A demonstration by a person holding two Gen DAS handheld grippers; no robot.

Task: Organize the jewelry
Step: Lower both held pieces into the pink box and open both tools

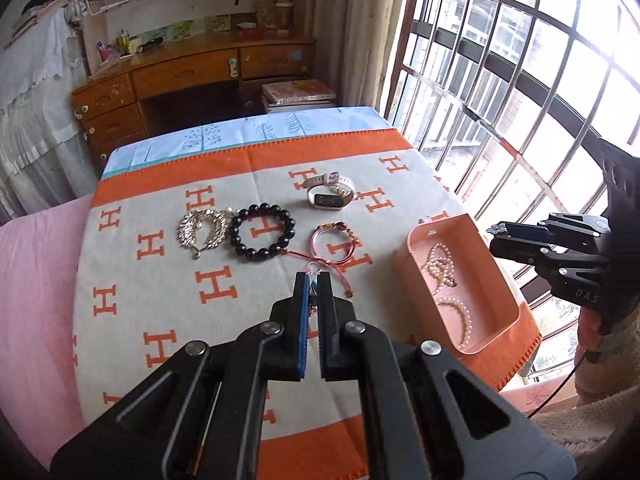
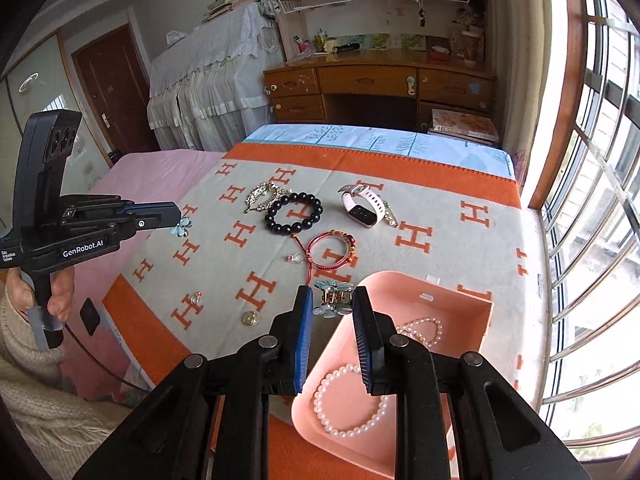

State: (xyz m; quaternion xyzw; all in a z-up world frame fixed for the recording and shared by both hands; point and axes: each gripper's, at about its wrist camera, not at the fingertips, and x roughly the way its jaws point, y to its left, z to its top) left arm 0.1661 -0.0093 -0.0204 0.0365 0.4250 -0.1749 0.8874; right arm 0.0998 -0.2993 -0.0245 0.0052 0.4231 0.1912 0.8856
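Only just begun, by the look of it. Already inside the pink box [image 2: 460,304]: nothing but white pearls [image 2: 348,404], under the right gripper [image 2: 333,300] and a bit to its right.

Pinched between the right fingertips: a big flower clip [image 2: 333,295], just beside the box's corner, not dropped in yet. Squeezed tight at the tip of the left gripper [image 1: 314,286]: a tiny blue flower [image 2: 182,227], well away from the box.

Left to put away, all out on the blanket [image 1: 168,304] ahead of the left fingers:
- a ring [image 1: 314,267] just past the tips
- a red string bracelet [image 1: 334,240]
- a black bead bracelet [image 1: 262,236]
- a gold necklace [image 1: 202,228]
- a watch [image 1: 328,192], farthest off

Also waiting, down to the left of the right fingers: a round gold piece [image 2: 251,318] and a little pink bit [image 2: 196,297]. Probably next: both flowers into the box.
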